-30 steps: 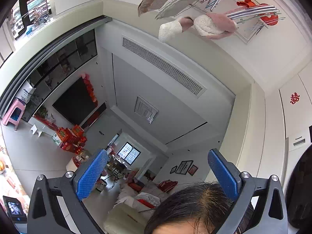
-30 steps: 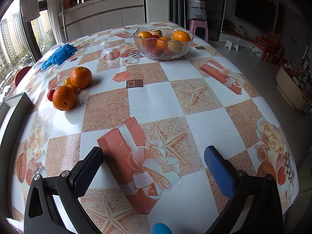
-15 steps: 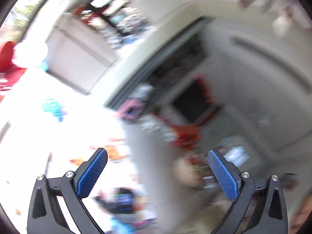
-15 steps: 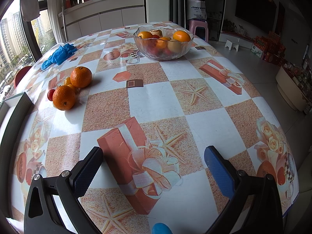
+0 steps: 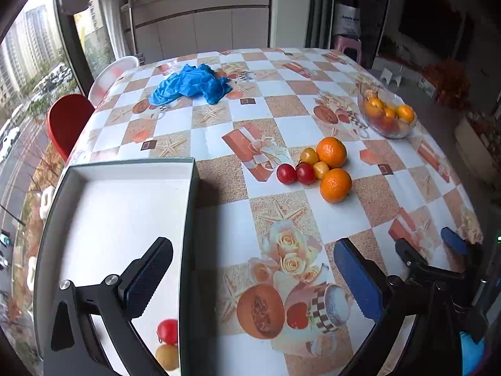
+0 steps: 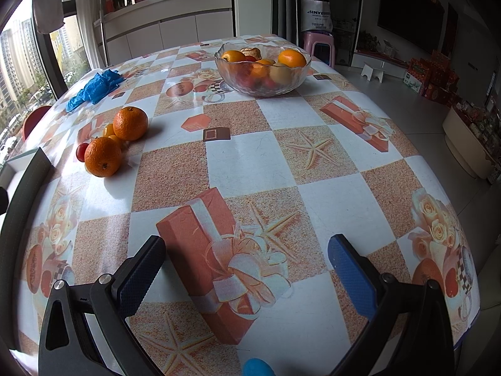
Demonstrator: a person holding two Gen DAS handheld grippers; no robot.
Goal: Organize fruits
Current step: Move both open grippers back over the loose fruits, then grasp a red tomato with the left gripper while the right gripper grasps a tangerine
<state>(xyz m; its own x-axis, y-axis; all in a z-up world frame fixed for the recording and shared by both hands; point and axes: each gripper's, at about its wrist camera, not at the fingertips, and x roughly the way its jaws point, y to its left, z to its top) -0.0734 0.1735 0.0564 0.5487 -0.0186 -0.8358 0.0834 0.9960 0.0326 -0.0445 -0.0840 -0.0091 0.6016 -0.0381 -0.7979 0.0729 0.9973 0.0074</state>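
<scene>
Two oranges [image 5: 335, 185] [image 6: 103, 156] lie mid-table beside two red cherry tomatoes [image 5: 286, 173] and small yellow fruits [image 5: 309, 155]. A glass bowl [image 5: 387, 116] [image 6: 262, 69] of fruit stands at the far right of the table. A white tray with a dark rim [image 5: 119, 219] sits at the near left, holding a red tomato [image 5: 167, 331] and a yellow fruit [image 5: 167, 357]. My left gripper [image 5: 250, 282] is open over the tray's right rim. My right gripper [image 6: 247, 272] is open above the tablecloth, nothing between its fingers.
A heap of blue gloves [image 5: 191, 85] lies at the far side of the table. Red and white chairs [image 5: 67, 122] stand beyond the left edge. The table's right edge drops to the floor, with a pink stool [image 6: 317, 47] behind the bowl.
The left gripper has swung down from pointing at the ceiling and now looks over the table and tray. The right gripper has not moved.
</scene>
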